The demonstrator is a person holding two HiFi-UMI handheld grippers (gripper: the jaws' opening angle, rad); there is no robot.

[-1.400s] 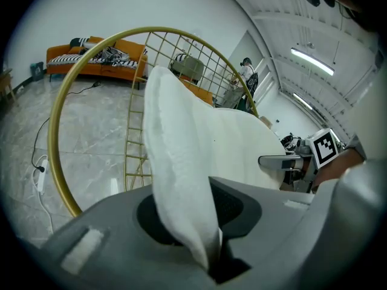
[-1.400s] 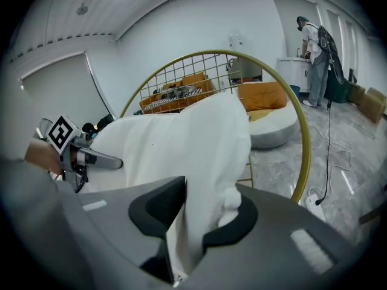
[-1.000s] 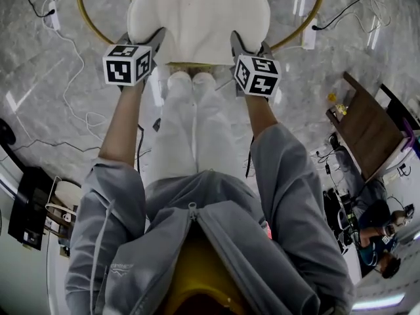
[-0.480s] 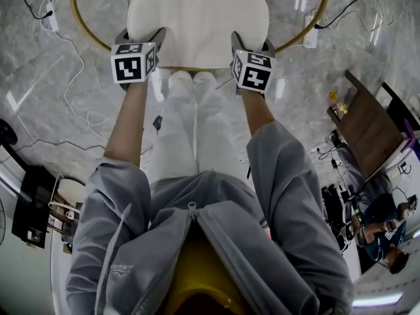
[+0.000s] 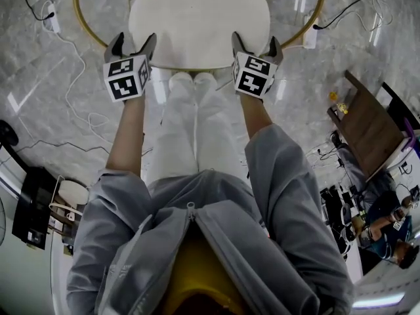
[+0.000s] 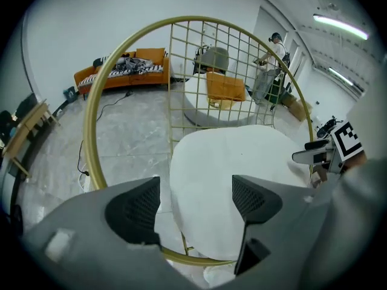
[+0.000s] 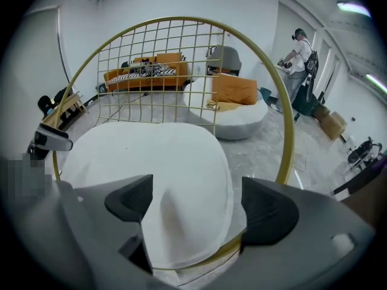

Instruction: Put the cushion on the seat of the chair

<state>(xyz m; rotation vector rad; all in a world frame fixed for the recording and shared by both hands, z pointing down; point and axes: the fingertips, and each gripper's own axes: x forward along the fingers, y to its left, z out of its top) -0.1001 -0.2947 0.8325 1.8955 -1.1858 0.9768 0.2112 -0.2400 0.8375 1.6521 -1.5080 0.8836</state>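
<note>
**Left gripper** [image 5: 133, 46], lower left of the cushion in the head view: let go. Its jaws had just been opening and stood wide apart. The cushion's left edge lay in line with the gap, and neither pad pressed on it in the left gripper view [image 6: 195, 201].

**Right gripper** [image 5: 256, 43], lower right of the cushion: also let go, its jaws having just been opening. In the right gripper view [image 7: 199, 204] the cushion's near corner stood between the jaws, with a raised crease in the fabric.

**Chair** [image 5: 84, 20], top centre of the head view: a gold hoop frame with a wire grid back. The seat itself was hidden under the cushion.

**Cushion** [image 5: 200, 21], white and rounded: it lay flat on the seat inside the hoop, its near edge right at the front rim.

**Cables** [image 5: 72, 104], left of frame: loose on the marble floor.

**Risks, as judged:**
- With that corner between them, the right jaws could snag it on pulling back and drag the cushion over the front rim.
- Little seat showed ahead of the near edge, so a small tug might tip the cushion off.
- The crease could spring back and shift the cushion sideways.
- The cables could catch a foot stepping away.
</note>
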